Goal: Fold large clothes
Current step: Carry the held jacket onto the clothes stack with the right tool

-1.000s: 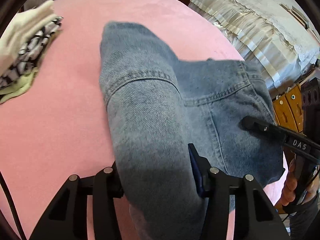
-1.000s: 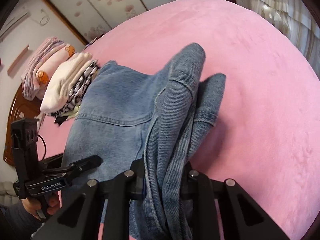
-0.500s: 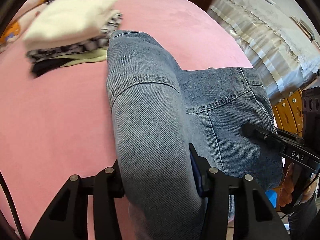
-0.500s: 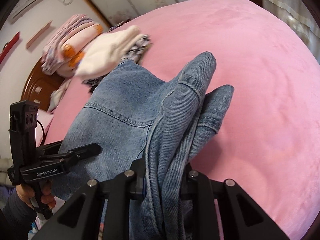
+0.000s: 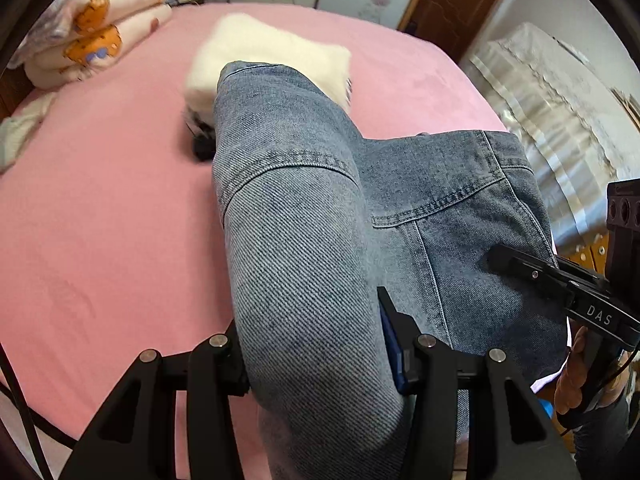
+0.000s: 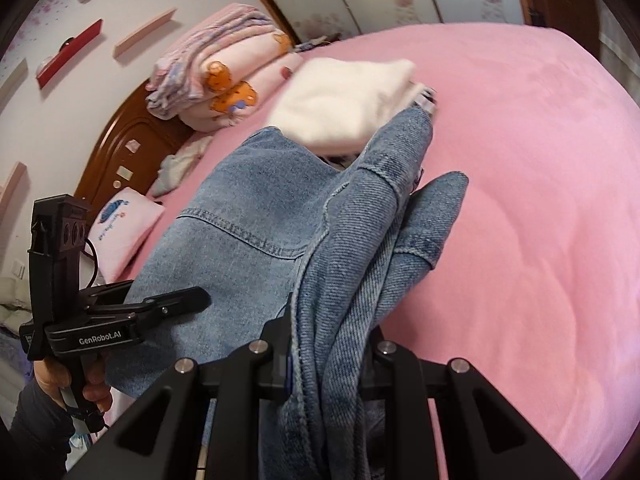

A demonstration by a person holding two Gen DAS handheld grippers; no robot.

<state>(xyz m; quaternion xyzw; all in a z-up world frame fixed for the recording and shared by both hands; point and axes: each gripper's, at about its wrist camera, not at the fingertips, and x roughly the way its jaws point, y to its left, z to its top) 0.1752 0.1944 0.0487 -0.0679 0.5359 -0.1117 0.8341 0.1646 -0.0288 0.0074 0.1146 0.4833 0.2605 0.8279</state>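
Observation:
A folded blue denim garment point(image 5: 312, 216) hangs in the air over the pink bed point(image 5: 100, 240), held at both ends. My left gripper point(image 5: 316, 360) is shut on a thick folded bundle of it, which fills the gap between the fingers. My right gripper point(image 6: 324, 356) is shut on the other bunched edge of the denim garment point(image 6: 256, 208), whose loose flaps stick forward. The right gripper point(image 5: 532, 272) also shows at the right of the left wrist view, and the left gripper point(image 6: 168, 304) at the left of the right wrist view, each in a person's hand.
A stack of folded clothes topped by a cream piece point(image 5: 272, 52) lies on the bed just beyond the denim. Folded pink quilts point(image 5: 92, 36) sit by the wooden headboard point(image 6: 120, 152). A small pink pillow point(image 6: 124, 228) lies at the bed's edge. A lace-covered cabinet point(image 5: 560, 100) stands at right.
Both grippers have carried the denim up and across the bed towards the stack of folded clothes, which now sits right behind it. The grips have not changed.

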